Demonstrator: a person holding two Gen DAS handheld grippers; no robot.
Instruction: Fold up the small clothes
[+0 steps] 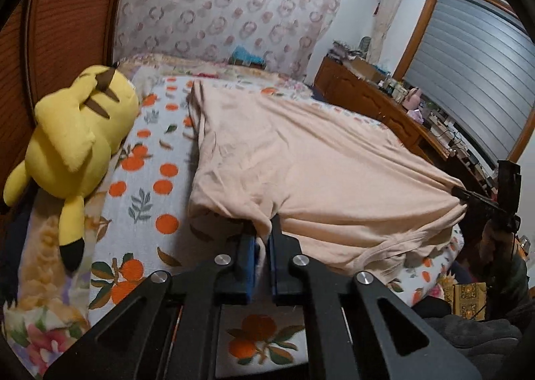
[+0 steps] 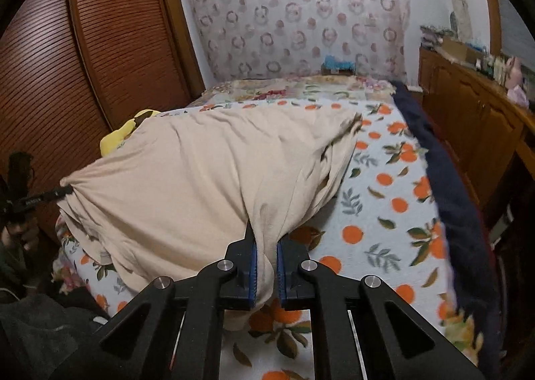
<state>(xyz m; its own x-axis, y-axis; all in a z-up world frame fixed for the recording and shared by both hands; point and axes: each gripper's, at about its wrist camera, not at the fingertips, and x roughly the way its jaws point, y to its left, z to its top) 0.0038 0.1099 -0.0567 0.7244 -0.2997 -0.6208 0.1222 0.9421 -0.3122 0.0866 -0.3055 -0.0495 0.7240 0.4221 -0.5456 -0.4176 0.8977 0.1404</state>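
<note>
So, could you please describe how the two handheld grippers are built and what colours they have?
Both look alike. The left gripper and the right gripper have matte black angular fingers lined with blue ribbed pads. Black linkage bars with triangular cut-outs join at round silver pivot bolts. No cables are visible. The person's clothing beside them looks dark but is unclear.

Left claw (image 1: 265,229) pinches the beige garment (image 1: 301,159); the right claw (image 1: 463,194) apparently grips its far corner.

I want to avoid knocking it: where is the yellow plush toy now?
In the left wrist view the yellow plush toy lies at the left edge of the bed, beside the brown slatted door, left of the beige garment.
</note>
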